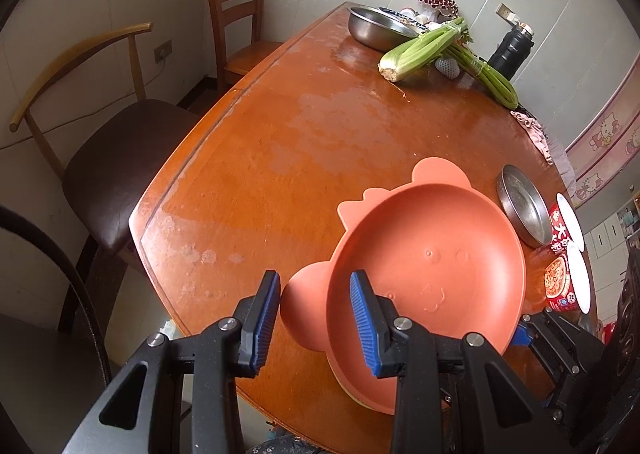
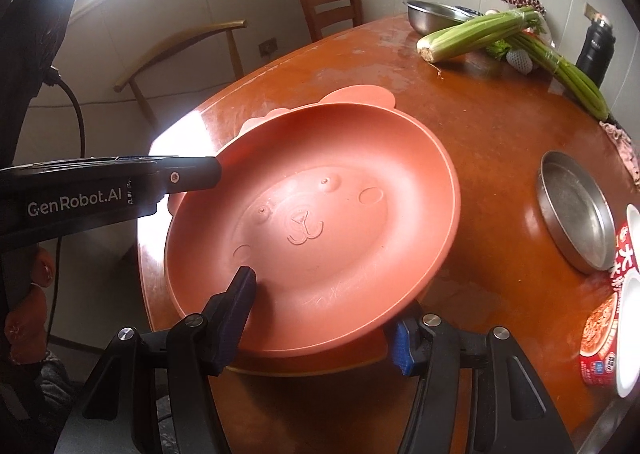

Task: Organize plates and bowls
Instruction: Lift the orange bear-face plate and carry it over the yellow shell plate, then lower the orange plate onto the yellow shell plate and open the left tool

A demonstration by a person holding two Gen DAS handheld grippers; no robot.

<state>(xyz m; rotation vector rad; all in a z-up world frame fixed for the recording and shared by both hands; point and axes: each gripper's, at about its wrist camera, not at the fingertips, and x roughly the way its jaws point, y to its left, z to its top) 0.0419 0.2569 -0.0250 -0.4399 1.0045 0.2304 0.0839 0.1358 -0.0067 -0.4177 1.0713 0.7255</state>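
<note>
In the left wrist view, the left gripper sits at the bottom of the frame with its two blue pads spread apart. One pad hangs over the bare desk. The other pad reaches over the near rim of the pink bear plate. Nothing is pinched between them. The pink bear plate fills the lower right of the frame and tilts up off the desk. Under it peeks another pink plate with round ears. The right gripper shows at the lower right edge, touching the plate's rim. At the right edge lies a small steel pan, and beside it a red food box. At the top are a steel bowl, celery and a black bottle. Two chairs stand at the left.

In the right wrist view, the pink bear plate fills the middle of the frame, and a bear face is pressed into it. The right gripper at the bottom pinches the plate's near rim, one pad on top and one pad under the edge. The left gripper comes in from the left as a black arm, reaching the plate's rim. The steel pan lies at the right on the desk. The red food box is at the lower right. The celery and the steel bowl are at the top.
</note>
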